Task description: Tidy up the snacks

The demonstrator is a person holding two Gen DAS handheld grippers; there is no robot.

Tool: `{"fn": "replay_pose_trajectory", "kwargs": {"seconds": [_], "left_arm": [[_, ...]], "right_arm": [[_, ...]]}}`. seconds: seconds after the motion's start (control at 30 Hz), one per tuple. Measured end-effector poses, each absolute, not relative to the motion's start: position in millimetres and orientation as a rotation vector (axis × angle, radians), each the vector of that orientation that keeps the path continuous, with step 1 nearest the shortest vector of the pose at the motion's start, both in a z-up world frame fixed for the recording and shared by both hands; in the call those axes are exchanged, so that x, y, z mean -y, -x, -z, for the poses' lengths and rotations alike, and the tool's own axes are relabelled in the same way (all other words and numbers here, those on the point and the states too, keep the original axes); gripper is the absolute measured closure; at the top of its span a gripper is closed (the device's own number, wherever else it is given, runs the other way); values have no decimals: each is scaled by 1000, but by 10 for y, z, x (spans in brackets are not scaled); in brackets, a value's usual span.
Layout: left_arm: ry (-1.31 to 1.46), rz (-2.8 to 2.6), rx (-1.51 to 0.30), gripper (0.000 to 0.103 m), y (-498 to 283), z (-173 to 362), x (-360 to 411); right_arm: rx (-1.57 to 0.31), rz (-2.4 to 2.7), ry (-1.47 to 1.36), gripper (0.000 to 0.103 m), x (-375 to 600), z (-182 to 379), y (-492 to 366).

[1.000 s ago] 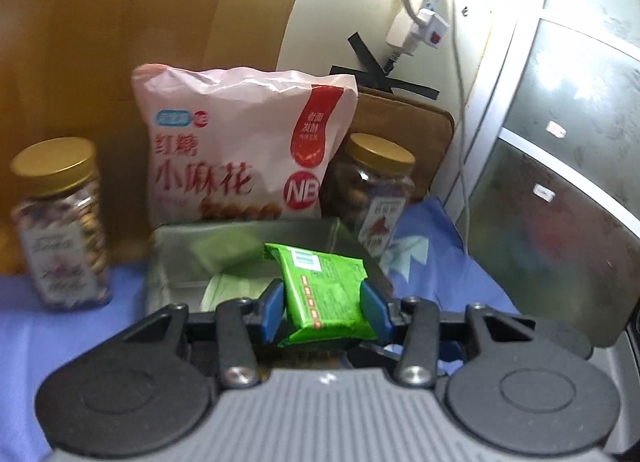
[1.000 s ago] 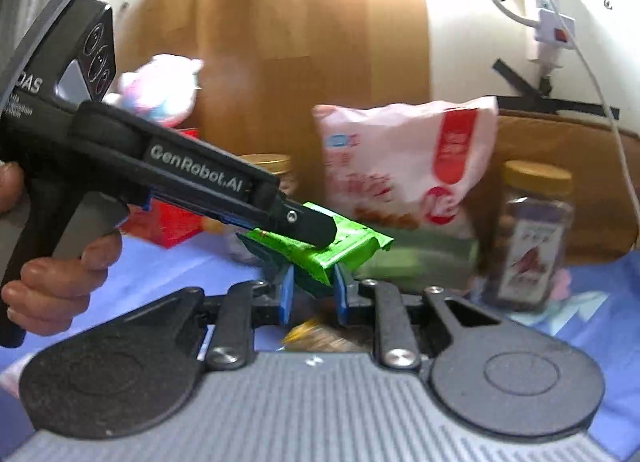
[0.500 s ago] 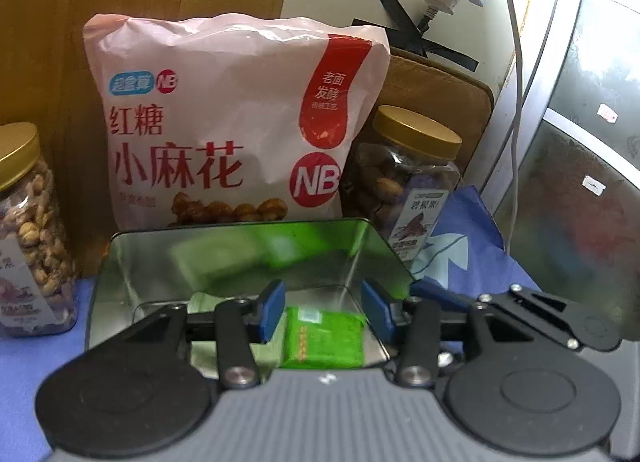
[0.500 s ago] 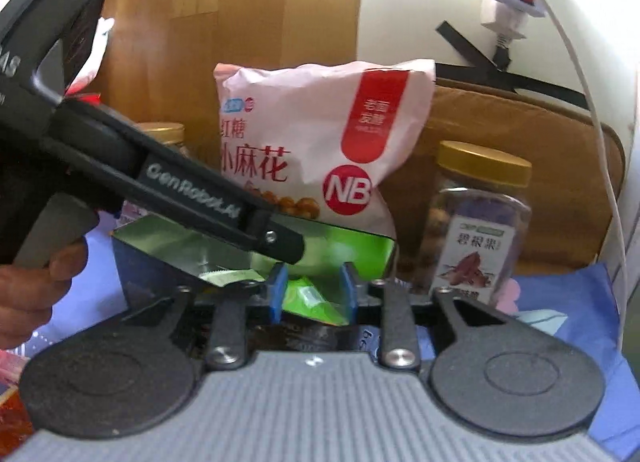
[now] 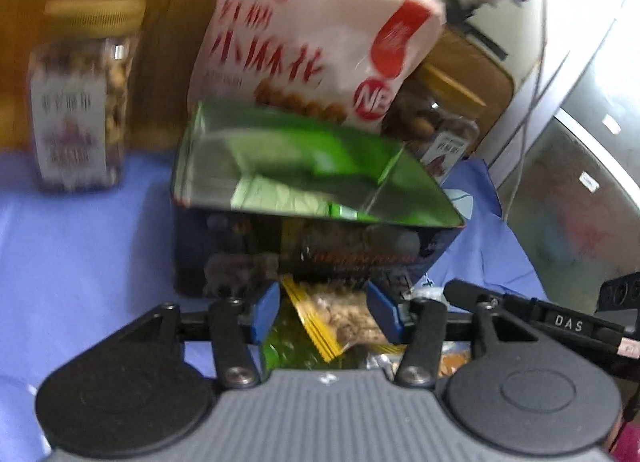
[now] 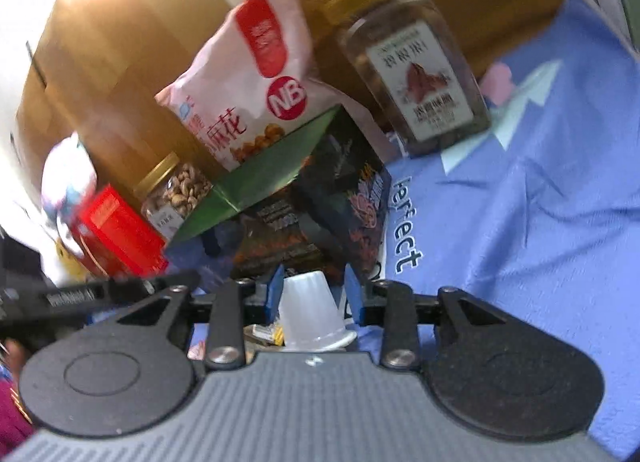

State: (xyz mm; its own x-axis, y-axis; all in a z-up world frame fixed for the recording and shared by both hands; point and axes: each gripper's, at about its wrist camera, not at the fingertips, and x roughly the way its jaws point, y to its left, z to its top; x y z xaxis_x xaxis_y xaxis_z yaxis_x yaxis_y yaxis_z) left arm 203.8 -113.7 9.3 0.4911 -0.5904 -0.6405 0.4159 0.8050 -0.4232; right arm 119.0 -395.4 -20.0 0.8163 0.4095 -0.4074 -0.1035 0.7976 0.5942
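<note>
Blue cloth (image 6: 540,189) bare R of tin (image 6: 344,197)

The left wrist view looks forward and down along the left claw (image 5: 322,312), close to the tabletop, facing the near wall of the tin (image 5: 304,258) and partly into its open top. Behind the tin stand the pink bag (image 5: 312,41) and two jars against a wooden panel. The right wrist view sits just as low behind the right claw (image 6: 314,294), rolled so the scene leans, and sees the tin (image 6: 320,205) from its corner. Both views share the tin, the pink bag (image 6: 248,73), the jars and the blue cloth (image 6: 540,189). Each catches part of the other claw at its edge.
</note>
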Motion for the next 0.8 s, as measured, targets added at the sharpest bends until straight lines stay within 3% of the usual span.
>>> {"fn": "replay_pose_trajectory", "kwargs": {"seconds": [0.2,0.33,0.8], "left_arm": [[239,621,-917,47,-2124,114,1263],[214,618,-887,61,-2070,112,1272],[241,474,-895,66,-1430,99,542]], "right_arm": [[-598,-342,-716,61,3955,307,-1228],[-632,-348,-758,56,3910,402,-1278],[-715,-479,-498,59,2974,328,-1086]]}}
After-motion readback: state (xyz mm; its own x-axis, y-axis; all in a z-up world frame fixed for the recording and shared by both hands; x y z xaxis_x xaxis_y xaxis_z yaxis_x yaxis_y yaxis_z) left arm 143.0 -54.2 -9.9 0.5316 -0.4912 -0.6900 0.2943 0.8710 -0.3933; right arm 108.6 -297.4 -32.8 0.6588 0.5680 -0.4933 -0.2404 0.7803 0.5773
